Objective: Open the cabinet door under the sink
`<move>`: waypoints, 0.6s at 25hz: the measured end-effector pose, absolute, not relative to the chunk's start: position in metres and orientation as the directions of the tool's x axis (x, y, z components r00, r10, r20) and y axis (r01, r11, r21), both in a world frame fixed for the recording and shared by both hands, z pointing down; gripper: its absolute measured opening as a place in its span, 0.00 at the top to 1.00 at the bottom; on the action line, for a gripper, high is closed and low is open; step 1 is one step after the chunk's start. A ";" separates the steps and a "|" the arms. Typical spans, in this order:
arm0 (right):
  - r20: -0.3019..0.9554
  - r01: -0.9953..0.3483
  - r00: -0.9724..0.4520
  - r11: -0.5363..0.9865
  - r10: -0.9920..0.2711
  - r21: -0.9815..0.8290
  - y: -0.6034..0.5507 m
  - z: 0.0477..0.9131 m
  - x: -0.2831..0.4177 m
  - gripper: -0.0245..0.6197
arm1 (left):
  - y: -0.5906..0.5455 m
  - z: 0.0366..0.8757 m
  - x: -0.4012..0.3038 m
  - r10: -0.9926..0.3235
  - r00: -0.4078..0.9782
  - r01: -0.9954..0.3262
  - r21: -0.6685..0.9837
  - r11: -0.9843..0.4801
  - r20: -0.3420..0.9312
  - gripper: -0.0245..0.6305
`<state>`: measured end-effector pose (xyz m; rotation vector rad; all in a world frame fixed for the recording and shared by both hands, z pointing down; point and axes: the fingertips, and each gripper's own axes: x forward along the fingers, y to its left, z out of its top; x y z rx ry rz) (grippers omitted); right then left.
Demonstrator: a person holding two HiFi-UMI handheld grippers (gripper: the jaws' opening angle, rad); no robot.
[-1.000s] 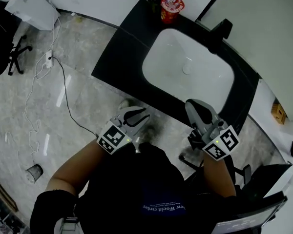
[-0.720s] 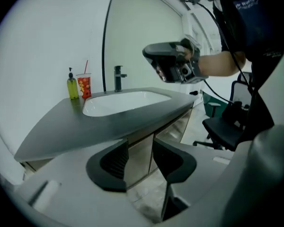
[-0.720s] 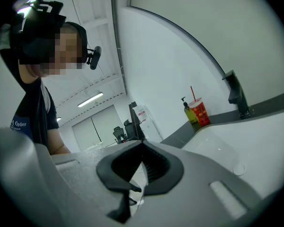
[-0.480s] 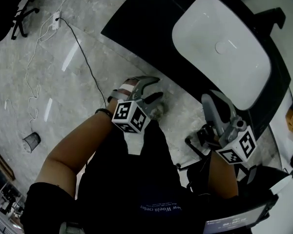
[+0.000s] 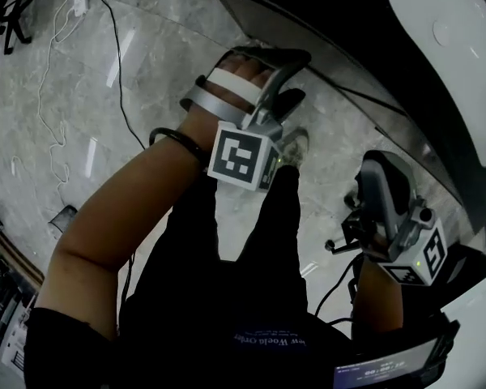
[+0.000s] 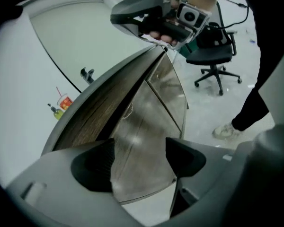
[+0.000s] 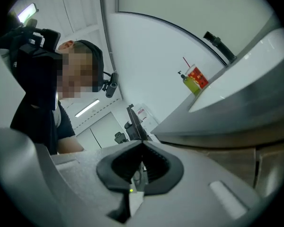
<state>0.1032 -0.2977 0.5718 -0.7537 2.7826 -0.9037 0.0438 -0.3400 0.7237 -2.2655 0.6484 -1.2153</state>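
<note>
The cabinet door (image 6: 151,122), a glossy grey panel, hangs below the wood-grain front edge of the dark counter (image 5: 348,23) that holds the white sink (image 5: 462,39). In the left gripper view the door fills the gap between the jaws, a little beyond them. My left gripper (image 5: 294,78) (image 6: 139,156) points at the cabinet front; its jaws have just been opening and hold nothing. My right gripper (image 5: 374,173) (image 7: 142,162) hangs lower right beside the counter, shut and empty. It also shows at the top of the left gripper view as the right gripper (image 6: 156,11).
A red cup (image 7: 197,76) and a green bottle (image 7: 189,84) stand at the counter's far end. An office chair (image 6: 213,41) is behind on the marble floor (image 5: 105,120). A cable (image 5: 117,63) runs across the floor. The person's leg and shoe (image 6: 225,130) stand close to the cabinet.
The view has dropped towards the floor. My left gripper rolled, reached towards the counter's front and opened its jaws. My right gripper sank to the lower right.
</note>
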 end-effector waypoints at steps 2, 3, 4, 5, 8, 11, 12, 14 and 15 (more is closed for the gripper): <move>0.049 -0.427 -0.865 0.684 -0.499 -0.591 -0.282 0.588 0.090 0.96 | -0.343 0.730 0.034 -0.642 0.452 -0.100 -0.680 -0.726 0.619 0.45; 0.055 -0.433 -0.862 0.675 -0.504 -0.597 -0.275 0.596 0.086 0.96 | -0.347 0.730 0.030 -0.666 0.434 -0.070 -0.714 -0.697 0.607 0.45; 0.062 -0.439 -0.858 0.665 -0.510 -0.604 -0.269 0.603 0.083 0.96 | -0.352 0.730 0.028 -0.693 0.416 -0.042 -0.749 -0.661 0.589 0.44; 0.068 -0.443 -0.855 0.654 -0.515 -0.613 -0.264 0.611 0.082 0.96 | -0.357 0.729 0.027 -0.723 0.397 -0.014 -0.784 -0.621 0.566 0.43; 0.079 -0.444 -0.851 0.631 -0.519 -0.637 -0.254 0.630 0.083 0.96 | -0.373 0.730 0.029 -0.795 0.344 0.060 -0.857 -0.512 0.499 0.40; 0.090 -0.425 -0.867 0.630 -0.491 -0.650 -0.242 0.642 0.087 0.96 | -0.379 0.740 0.032 -0.822 0.304 0.105 -0.875 -0.473 0.481 0.39; 0.095 -0.418 -0.873 0.631 -0.479 -0.653 -0.239 0.644 0.089 0.96 | -0.381 0.743 0.032 -0.829 0.292 0.113 -0.878 -0.465 0.477 0.39; 0.107 -0.414 -0.879 0.633 -0.464 -0.655 -0.236 0.647 0.094 0.96 | -0.389 0.745 0.031 -0.847 0.270 0.118 -0.888 -0.444 0.459 0.38; 0.113 -0.418 -0.878 0.632 -0.464 -0.653 -0.235 0.648 0.098 0.96 | -0.392 0.745 0.031 -0.856 0.261 0.116 -0.894 -0.432 0.447 0.38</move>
